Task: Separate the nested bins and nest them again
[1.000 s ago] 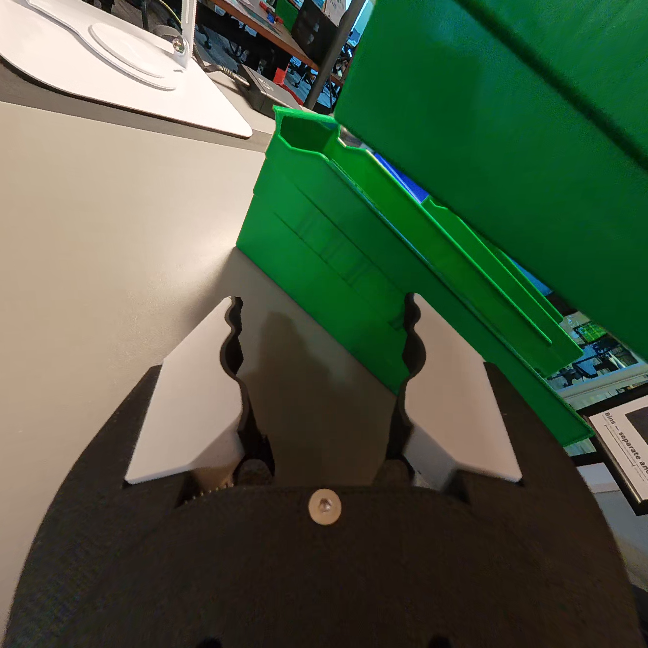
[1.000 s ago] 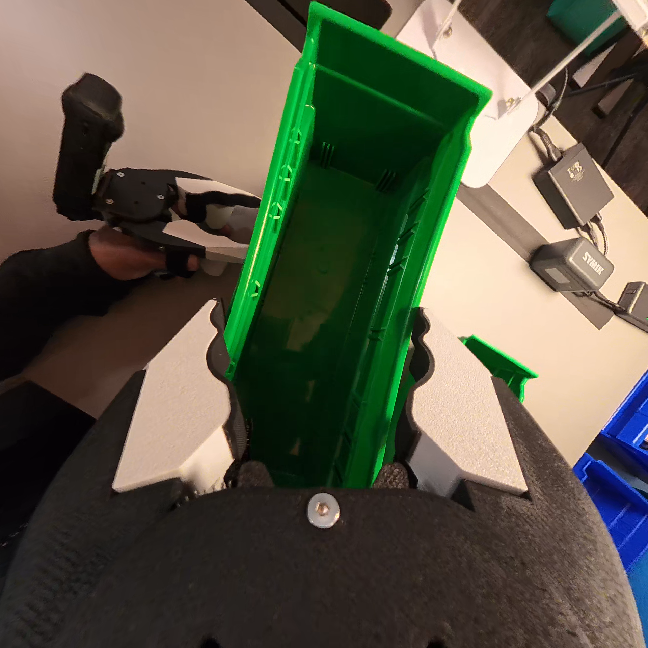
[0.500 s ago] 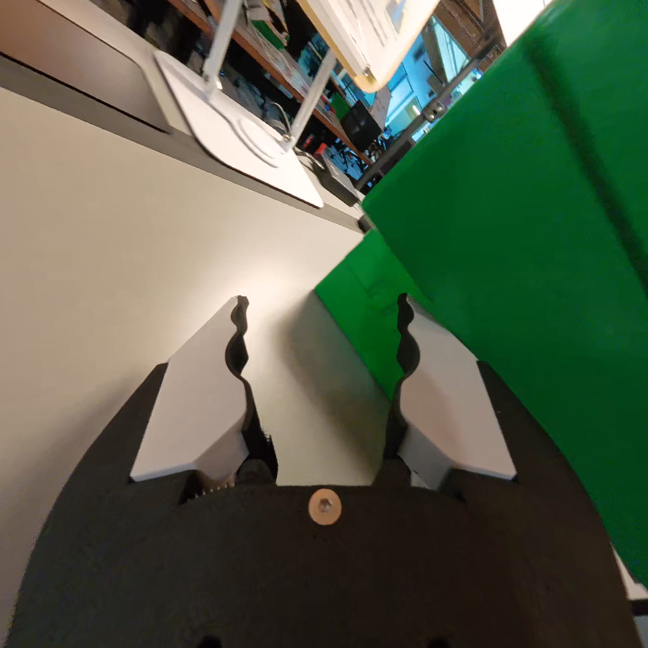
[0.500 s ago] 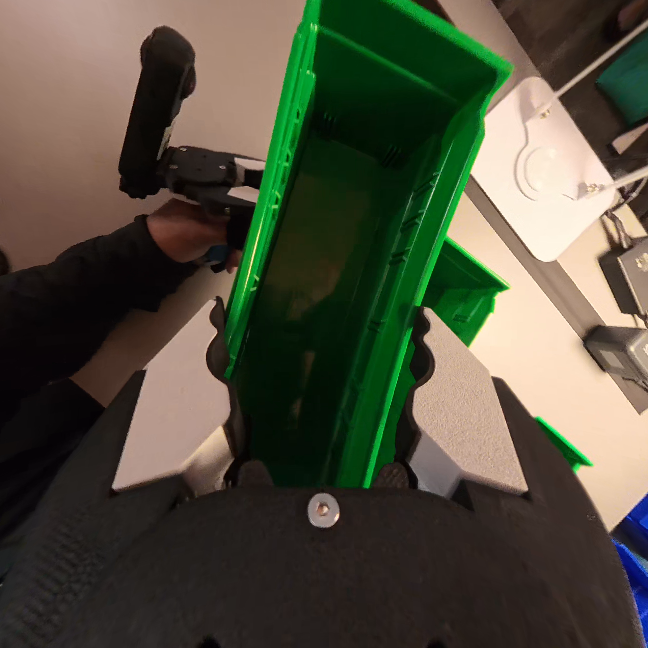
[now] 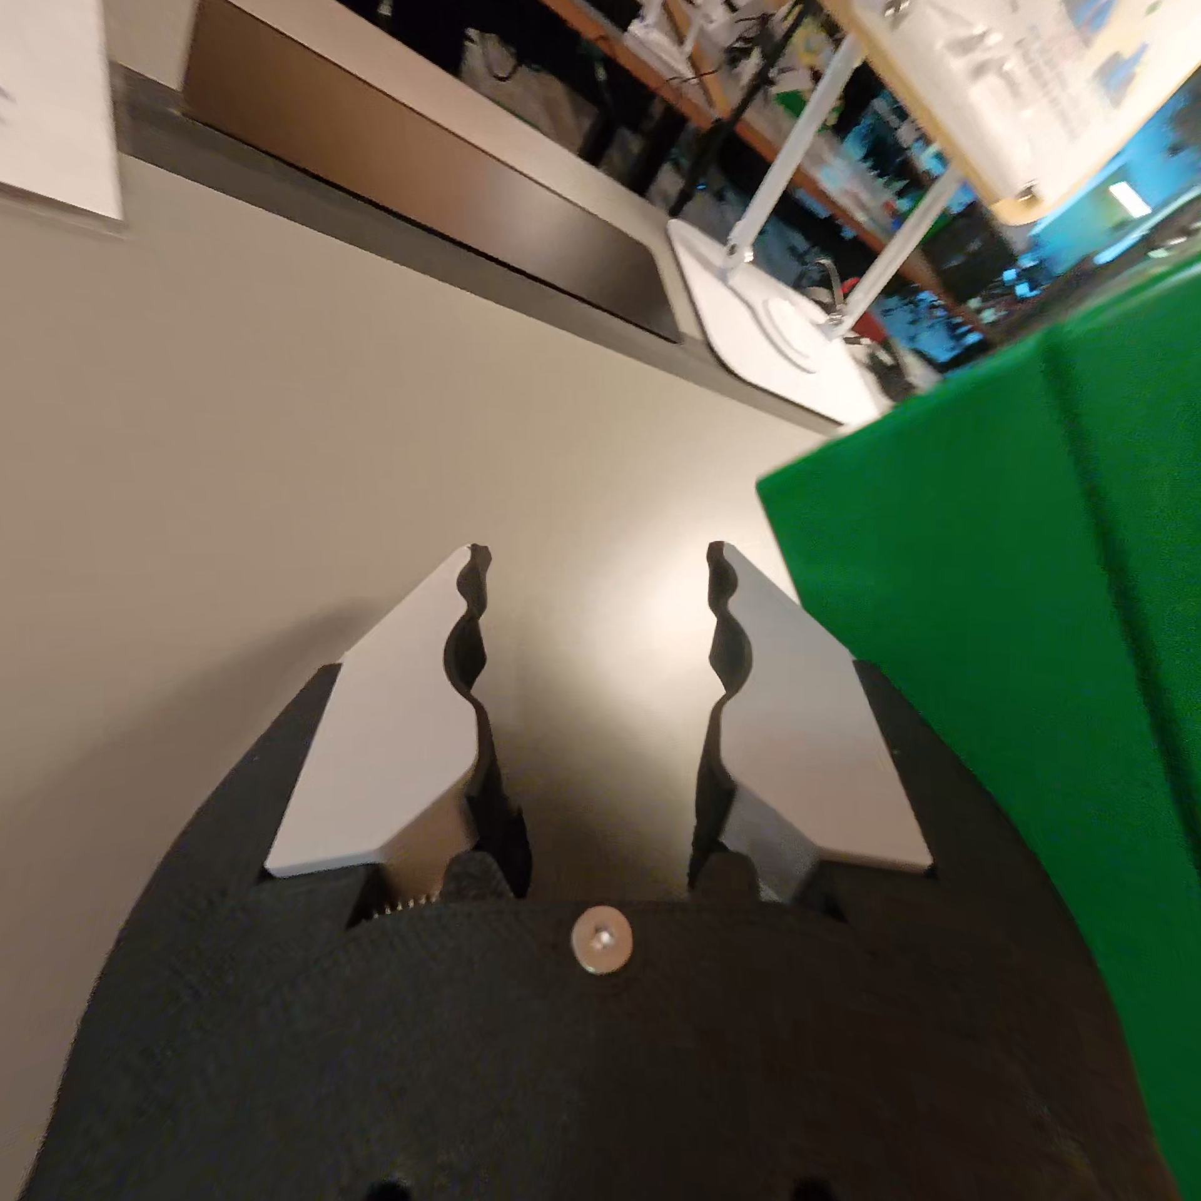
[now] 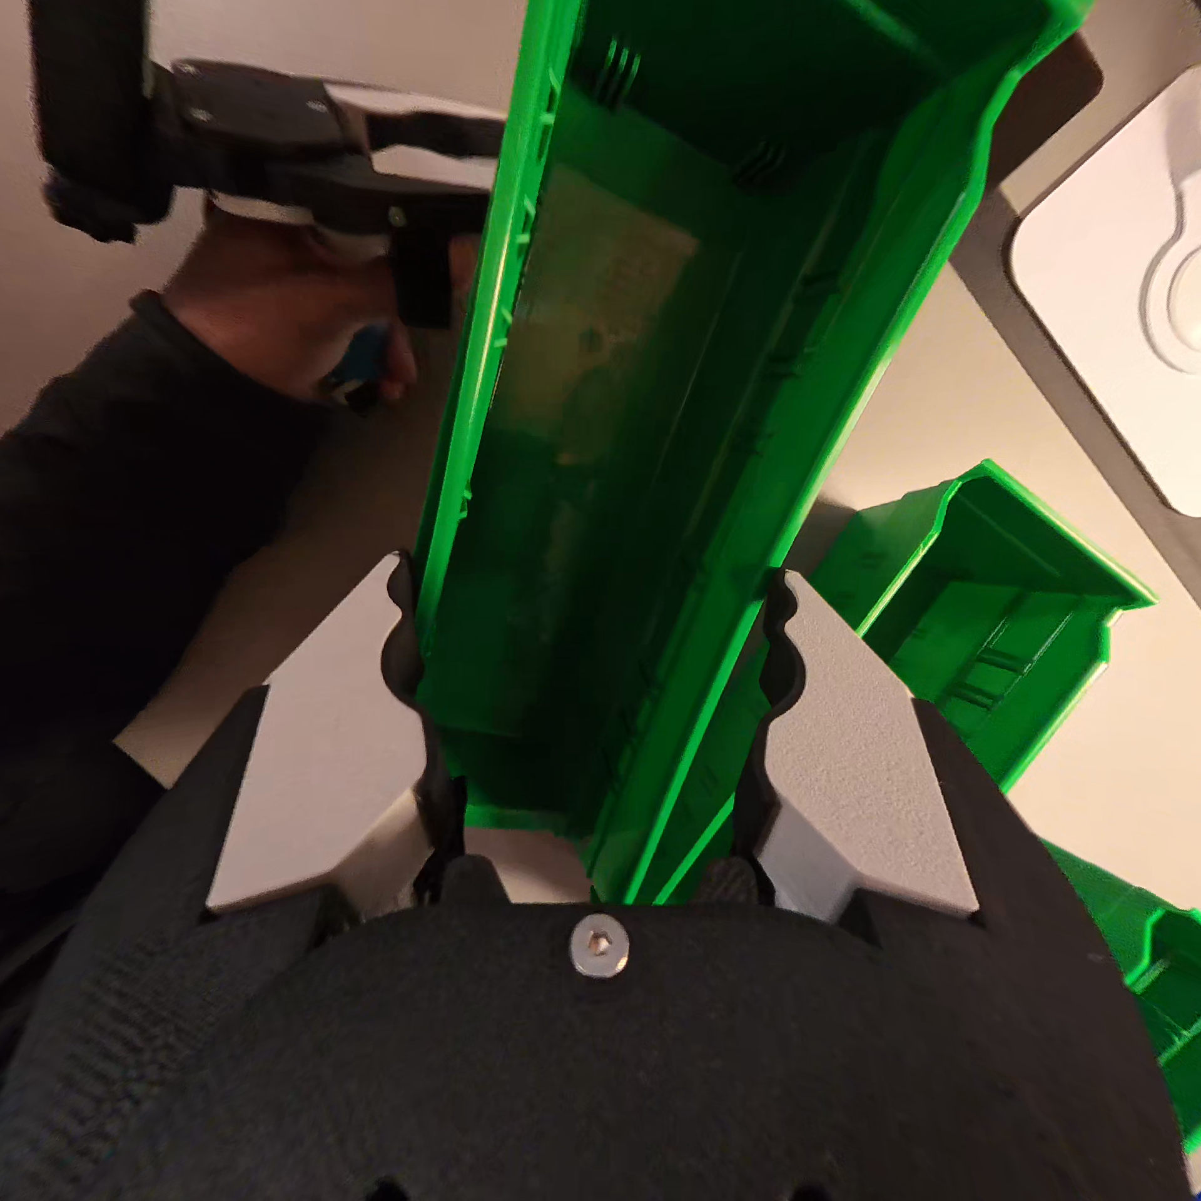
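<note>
The green bin [image 6: 650, 422] sits lengthwise between the fingers of the right gripper [image 6: 588, 578], open side toward the camera, its long walls running away from the fingertips and its far end tilted out past the top of the right wrist view. The left pad [image 6: 400, 624] lies against the outside of the bin's left wall; the right pad [image 6: 776, 643] lies against the rim of the right wall. The jaws stand wide, spanning the full width of the bin, and both pads press on it — the bin is held clear of the table [image 6: 910, 416].

Bins in view, right wrist view: three green. One is in the grasp; a second green bin [image 6: 994, 624] lies on the table to the right, open side up; part of a third green bin [image 6: 1163, 962] shows at the lower right edge.

In the left wrist view, a broad green bin wall [image 5: 975, 585] — which bin cannot be told — fills the right side, just beside the right fingertip of the left gripper [image 5: 594, 552]. The jaws of that gripper stand partly open with only bare table [image 5: 325, 422] between the pads; they hold nothing. The right wrist view shows this gripper in a hand [image 6: 279, 312], near the held bin's left wall.

One white lamp base [image 5: 767, 325] stands at the table's far edge.
</note>
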